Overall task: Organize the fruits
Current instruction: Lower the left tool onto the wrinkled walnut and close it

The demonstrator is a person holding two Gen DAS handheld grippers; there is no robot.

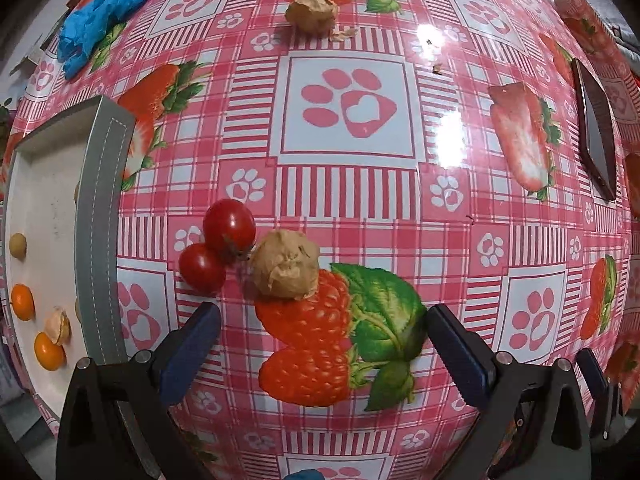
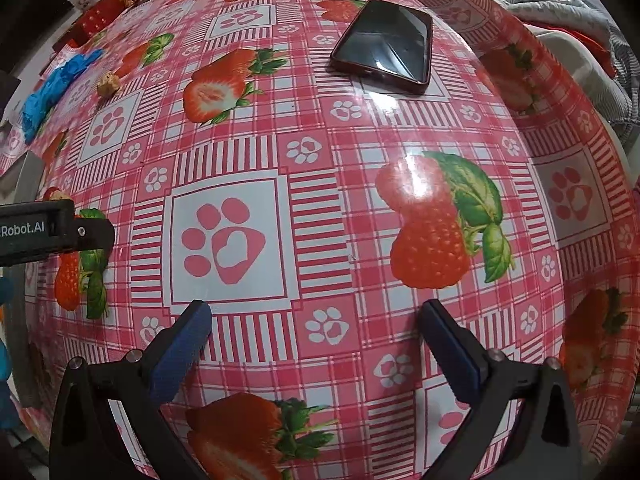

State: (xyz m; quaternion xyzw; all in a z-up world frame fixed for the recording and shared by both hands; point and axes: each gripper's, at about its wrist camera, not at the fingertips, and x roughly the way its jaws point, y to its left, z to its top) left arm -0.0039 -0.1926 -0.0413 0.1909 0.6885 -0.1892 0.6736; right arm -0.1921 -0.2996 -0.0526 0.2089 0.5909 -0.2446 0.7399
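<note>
Two red cherry tomatoes (image 1: 218,244) lie touching on the strawberry tablecloth, with a tan husked fruit (image 1: 286,264) right beside them. My left gripper (image 1: 322,316) stands open just short of them, nothing between its fingers. A second husked fruit (image 1: 312,12) lies farther off; it also shows small in the right wrist view as a husked fruit (image 2: 108,83). At the left a white tray with a grey rim (image 1: 100,216) holds small orange fruits (image 1: 22,302) and a pale one. My right gripper (image 2: 316,316) is open over bare cloth. The left gripper's body (image 2: 52,232) shows at its left edge.
A dark phone (image 2: 386,46) lies on the far right of the table, also seen edge-on as the phone (image 1: 596,128). A crumpled blue cloth (image 1: 108,8) sits at the back left. Bedding (image 2: 560,0) lies beyond the table's right edge.
</note>
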